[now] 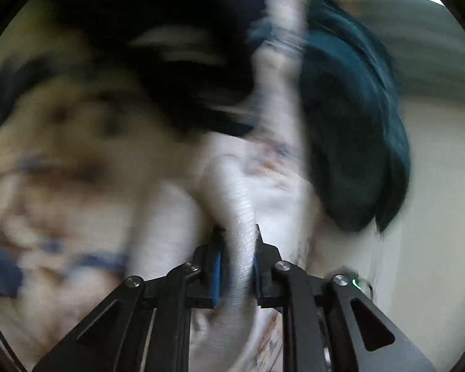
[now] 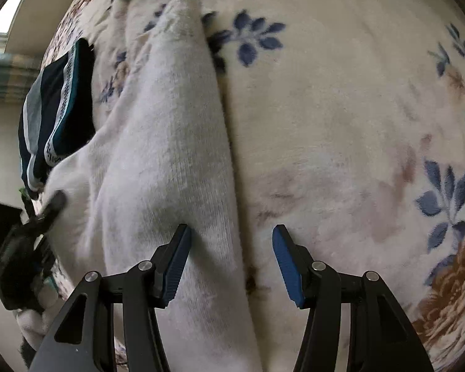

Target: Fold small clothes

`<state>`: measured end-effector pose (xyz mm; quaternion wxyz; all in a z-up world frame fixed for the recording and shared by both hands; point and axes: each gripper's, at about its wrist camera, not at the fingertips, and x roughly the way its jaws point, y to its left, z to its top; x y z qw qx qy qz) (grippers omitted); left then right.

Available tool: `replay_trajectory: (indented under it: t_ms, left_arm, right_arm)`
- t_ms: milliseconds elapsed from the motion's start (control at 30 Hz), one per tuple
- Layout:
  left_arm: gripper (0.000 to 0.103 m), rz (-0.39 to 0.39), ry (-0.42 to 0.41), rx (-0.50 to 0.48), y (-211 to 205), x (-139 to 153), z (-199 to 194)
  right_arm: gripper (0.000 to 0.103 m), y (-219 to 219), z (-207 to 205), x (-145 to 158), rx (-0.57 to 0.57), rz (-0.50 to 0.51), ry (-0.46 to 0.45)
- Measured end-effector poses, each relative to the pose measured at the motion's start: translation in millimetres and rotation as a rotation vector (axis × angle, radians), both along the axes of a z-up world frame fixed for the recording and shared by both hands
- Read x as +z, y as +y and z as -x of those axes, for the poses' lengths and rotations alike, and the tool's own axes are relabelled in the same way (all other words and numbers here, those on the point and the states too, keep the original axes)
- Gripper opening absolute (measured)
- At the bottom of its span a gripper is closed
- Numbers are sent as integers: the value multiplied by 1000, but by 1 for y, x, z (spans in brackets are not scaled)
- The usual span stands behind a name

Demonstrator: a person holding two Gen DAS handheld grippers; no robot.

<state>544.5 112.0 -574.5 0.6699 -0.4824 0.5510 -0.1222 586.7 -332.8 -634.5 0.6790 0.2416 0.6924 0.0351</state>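
White sock [image 2: 158, 142] lies long on the floral blanket [image 2: 341, 108], toe at 12 o'clock, cuff toward 6. Left gripper [image 1: 236, 260] is clamped on a fold of it, pads pressing the knit. Right gripper [image 2: 231, 259] gapes about halfway, holding nothing; one pad rests over the sock's edge. Sock looks soft, light, limp, stretchy. Best pinch at cuff or toe. Dark briefs [image 2: 55, 111] at 9 o'clock.

black angular tongs [image 2: 231, 255] w/ blue ribbed pads [image 2: 286, 263], round silver screws, triangular cutouts in arms
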Motion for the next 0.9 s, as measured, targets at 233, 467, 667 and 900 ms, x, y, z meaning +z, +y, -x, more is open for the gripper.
replay_trajectory:
  t_ms: [233, 467, 667, 900]
  left_arm:
    - [68, -35, -56, 19, 24, 29, 20]
    - [36, -125, -47, -160, -16, 19, 21]
    - [21, 272, -97, -89, -26, 6, 31]
    - [32, 60, 17, 66, 30, -6, 42]
  right_arm:
    - [57, -2, -10, 7, 11, -5, 0]
    - [57, 18, -19, 14, 26, -20, -30]
    - [57, 15, -7, 7, -2, -30, 0]
    - [57, 6, 4, 5, -15, -32, 16]
